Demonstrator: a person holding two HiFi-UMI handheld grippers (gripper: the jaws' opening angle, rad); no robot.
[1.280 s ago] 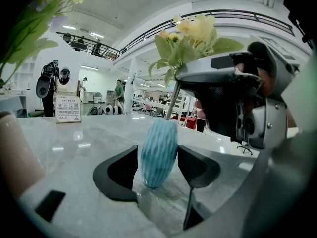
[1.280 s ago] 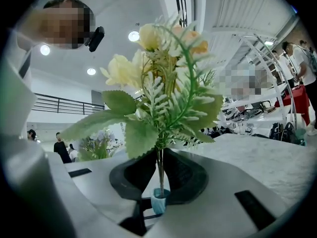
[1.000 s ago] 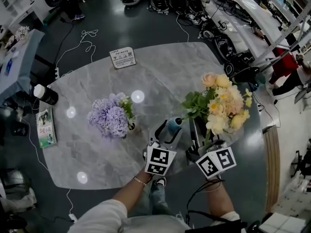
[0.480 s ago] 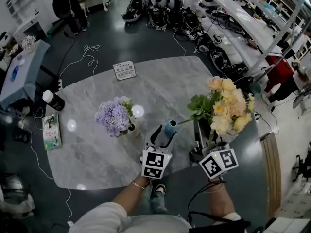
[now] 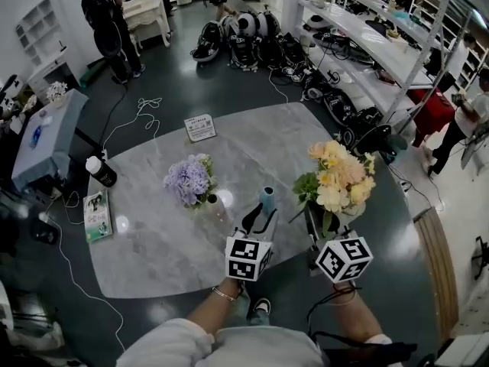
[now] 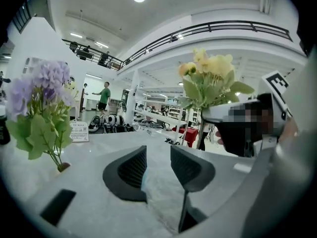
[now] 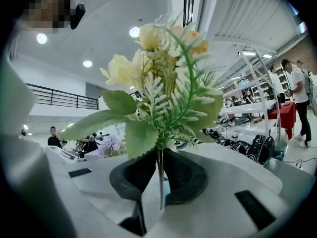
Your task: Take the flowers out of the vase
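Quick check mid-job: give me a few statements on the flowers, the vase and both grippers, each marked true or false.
1. The right gripper is shut on the yellow bouquet. True.
2. The yellow bouquet sits in the blue vase. False: it is held clear of the vase, to its right in the head view.
3. The left gripper is clamped on the purple flowers. False: its jaws stand apart, having just been closing, with nothing between them. The purple flowers stand on the table, away from it.
4. A card lies on the table beyond the purple flowers. True.
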